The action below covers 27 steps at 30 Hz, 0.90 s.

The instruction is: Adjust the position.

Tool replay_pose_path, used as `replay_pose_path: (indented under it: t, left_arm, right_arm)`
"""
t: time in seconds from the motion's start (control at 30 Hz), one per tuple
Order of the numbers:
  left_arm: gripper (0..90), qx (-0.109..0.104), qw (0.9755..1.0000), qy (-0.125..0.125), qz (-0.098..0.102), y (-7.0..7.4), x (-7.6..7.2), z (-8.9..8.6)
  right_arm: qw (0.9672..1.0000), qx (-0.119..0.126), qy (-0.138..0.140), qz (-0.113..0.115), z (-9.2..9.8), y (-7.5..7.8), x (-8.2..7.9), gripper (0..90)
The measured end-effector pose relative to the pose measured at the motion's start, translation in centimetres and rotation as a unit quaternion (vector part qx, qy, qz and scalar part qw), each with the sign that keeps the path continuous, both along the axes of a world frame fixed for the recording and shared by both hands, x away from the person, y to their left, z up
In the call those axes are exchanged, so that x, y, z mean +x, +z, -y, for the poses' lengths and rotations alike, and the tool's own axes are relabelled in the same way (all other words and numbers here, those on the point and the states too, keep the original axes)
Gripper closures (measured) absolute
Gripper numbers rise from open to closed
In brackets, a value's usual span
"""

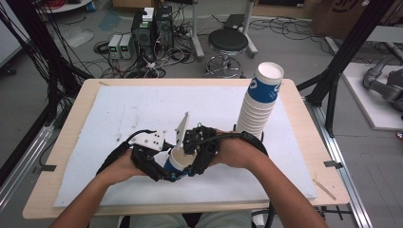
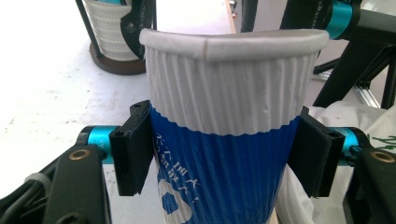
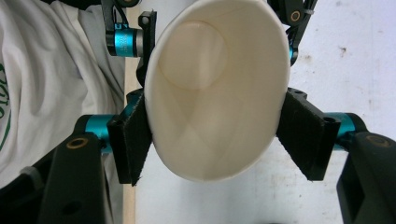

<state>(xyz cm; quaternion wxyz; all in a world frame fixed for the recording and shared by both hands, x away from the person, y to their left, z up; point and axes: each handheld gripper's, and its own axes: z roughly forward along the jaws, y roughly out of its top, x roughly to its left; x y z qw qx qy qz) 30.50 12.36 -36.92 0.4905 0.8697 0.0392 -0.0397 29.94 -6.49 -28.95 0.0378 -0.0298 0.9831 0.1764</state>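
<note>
The left gripper (image 1: 164,167) clamps the ribbed blue-and-white paper cup (image 1: 177,163) across its blue band (pads pressed on both sides). The cup sits near the table's (image 1: 71,142) front edge, seemingly lifted off it. The right gripper (image 1: 190,152) pinches its rim. Farther right stands the cup stack (image 1: 260,102)

High view evenly lit from above, soft, low-res; white surface (image 1: 142,109) slightly blown out. Left tool view: glare washes out the sheet, cup (image 2: 224,116) sharp. Right tool view: rim soft, corners dark.
</note>
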Motion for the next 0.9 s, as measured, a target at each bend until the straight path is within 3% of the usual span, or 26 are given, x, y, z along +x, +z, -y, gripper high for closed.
replay_pose_path:
  t: [0.17, 0.23, 0.33, 0.37, 0.4, 0.47, 0.5, 0.53, 0.57, 0.63, 0.67, 0.77, 0.8, 0.83, 0.87, 0.9]
  left_arm:
    - [31.4, -0.017, 0.9998, 0.001, 0.006, -0.5, -0.2, 0.0]
    - [30.8, -0.042, 0.9990, 0.009, 0.011, -0.7, -0.3, -0.2]
    - [30.4, -0.061, 0.9979, 0.016, 0.013, -0.8, -0.4, -0.5]
    - [30.4, -0.066, 0.9975, 0.018, 0.017, -0.8, -0.4, -0.6]
    - [30.4, -0.073, 0.9969, 0.020, 0.018, -0.9, -0.5, -0.8]
    - [30.1, -0.097, 0.9947, 0.031, 0.018, -1.3, -0.4, -1.4]
    - [29.9, -0.097, 0.9947, 0.031, 0.018, -1.3, -0.4, -1.4]
    - [29.9, -0.106, 0.9935, 0.036, 0.016, -1.5, -0.4, -1.5]
    - [29.7, -0.119, 0.9919, 0.042, 0.015, -1.6, -0.4, -1.8]
    - [29.5, -0.138, 0.9891, 0.051, 0.014, -1.8, -0.2, -2.3]
    - [29.4, -0.154, 0.9864, 0.058, 0.013, -2.0, -0.1, -2.7]
    - [29.3, -0.164, 0.9844, 0.063, 0.012, -2.1, -0.1, -3.0]
    - [29.3, -0.170, 0.9833, 0.064, 0.012, -2.1, -0.1, -3.2]
    - [29.3, -0.175, 0.9824, 0.065, 0.013, -2.1, 0.0, -3.3]
    - [29.3, -0.179, 0.9814, 0.067, 0.012, -2.1, 0.0, -3.5]
    - [29.3, -0.184, 0.9803, 0.070, 0.013, -2.1, 0.0, -3.7]
  right_arm:
    - [1.0000, -0.002, 0.001, -0.002, 0.0, 0.0, -0.1, 31.1]
    - [1.0000, 0.007, -0.004, -0.005, 0.1, 0.1, 0.0, 28.8]
    - [0.9992, 0.038, -0.011, -0.005, 0.5, 0.5, 0.1, 26.4]
    - [0.9992, 0.038, -0.011, -0.005, 0.5, 0.5, 0.1, 26.4]
    - [0.9973, 0.071, -0.021, -0.007, 1.1, 0.9, 0.2, 24.2]
    - [0.9939, 0.105, -0.032, -0.012, 1.7, 1.5, 0.3, 22.2]
    - [0.9917, 0.124, -0.034, -0.010, 2.1, 1.7, 0.4, 22.0]
    - [0.9917, 0.124, -0.034, -0.010, 2.1, 1.7, 0.4, 22.0]
    - [0.9867, 0.155, -0.048, -0.011, 2.9, 2.1, 0.4, 22.0]
    - [0.9812, 0.184, -0.057, -0.014, 3.7, 2.3, 0.5, 22.0]
    - [0.9785, 0.196, -0.062, -0.012, 4.1, 2.3, 0.4, 22.0]
    - [0.9693, 0.231, -0.084, -0.011, 5.4, 2.2, 0.3, 22.1]
    - [0.9693, 0.231, -0.084, -0.011, 5.4, 2.2, 0.3, 22.1]
    - [0.9622, 0.256, -0.092, -0.004, 6.3, 1.8, 0.2, 22.2]
    - [0.9583, 0.269, -0.097, -0.005, 6.7, 1.5, 0.2, 22.2]
    - [0.9583, 0.269, -0.097, -0.005, 6.7, 1.5, 0.2, 22.2]
